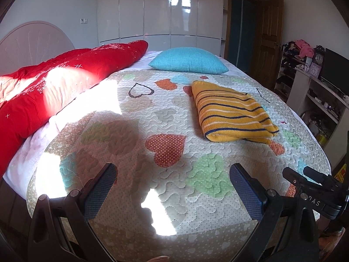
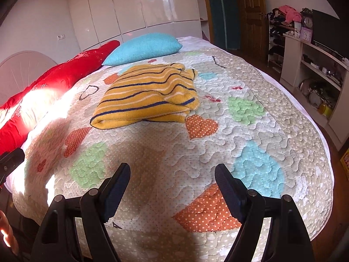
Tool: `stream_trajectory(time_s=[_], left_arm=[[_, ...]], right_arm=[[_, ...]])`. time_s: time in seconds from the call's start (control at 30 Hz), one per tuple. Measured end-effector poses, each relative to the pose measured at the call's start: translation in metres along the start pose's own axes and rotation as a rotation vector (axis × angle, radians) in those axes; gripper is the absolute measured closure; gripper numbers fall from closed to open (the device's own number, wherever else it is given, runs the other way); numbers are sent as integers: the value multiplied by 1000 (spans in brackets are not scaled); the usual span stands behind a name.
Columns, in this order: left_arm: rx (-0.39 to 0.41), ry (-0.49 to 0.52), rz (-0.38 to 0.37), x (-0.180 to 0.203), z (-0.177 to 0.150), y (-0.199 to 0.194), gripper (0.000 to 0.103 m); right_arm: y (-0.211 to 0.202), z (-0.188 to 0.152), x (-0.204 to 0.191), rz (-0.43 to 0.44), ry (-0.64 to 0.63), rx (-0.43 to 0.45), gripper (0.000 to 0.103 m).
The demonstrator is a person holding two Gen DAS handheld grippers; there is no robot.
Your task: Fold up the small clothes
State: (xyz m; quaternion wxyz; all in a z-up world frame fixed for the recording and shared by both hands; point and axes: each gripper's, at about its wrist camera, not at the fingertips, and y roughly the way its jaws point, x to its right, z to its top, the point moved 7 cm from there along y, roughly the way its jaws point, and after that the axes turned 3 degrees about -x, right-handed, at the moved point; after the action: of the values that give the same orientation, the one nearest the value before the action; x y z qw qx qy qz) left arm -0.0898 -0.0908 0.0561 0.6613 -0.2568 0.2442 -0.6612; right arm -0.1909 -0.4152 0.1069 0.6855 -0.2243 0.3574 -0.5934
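Observation:
A yellow knit garment [image 1: 231, 111] with dark blue and white stripes lies folded into a rough rectangle on the heart-patterned quilt [image 1: 165, 192]. In the right wrist view the same garment [image 2: 148, 93] sits in the middle of the quilt [image 2: 165, 144], well ahead of the fingers. My left gripper [image 1: 173, 170] hovers open over the near part of the bed, with nothing between its fingers. My right gripper [image 2: 172, 170] is open too and holds nothing. The right gripper's body [image 1: 316, 187] shows at the right edge of the left wrist view.
A turquoise pillow [image 1: 189, 61] and a red duvet [image 1: 65, 76] lie at the head of the bed, by a pale headboard [image 1: 32, 41]. White wardrobes [image 1: 159, 8] stand behind. A shelf unit [image 2: 316, 69] with a clock and clutter lines the right wall, beside a wooden door [image 2: 250, 13].

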Motion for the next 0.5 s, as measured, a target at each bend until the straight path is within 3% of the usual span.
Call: stream_trajectory(time_s=[0.3,0.5], left_arm=[[-83,38,-43,20,-20,19,0],[-133,37,-8,17,-28,30,0]], right_arm=[[7,-3,6,-29,1,-17,18],[10,-6,8,-37,3,-33,18]])
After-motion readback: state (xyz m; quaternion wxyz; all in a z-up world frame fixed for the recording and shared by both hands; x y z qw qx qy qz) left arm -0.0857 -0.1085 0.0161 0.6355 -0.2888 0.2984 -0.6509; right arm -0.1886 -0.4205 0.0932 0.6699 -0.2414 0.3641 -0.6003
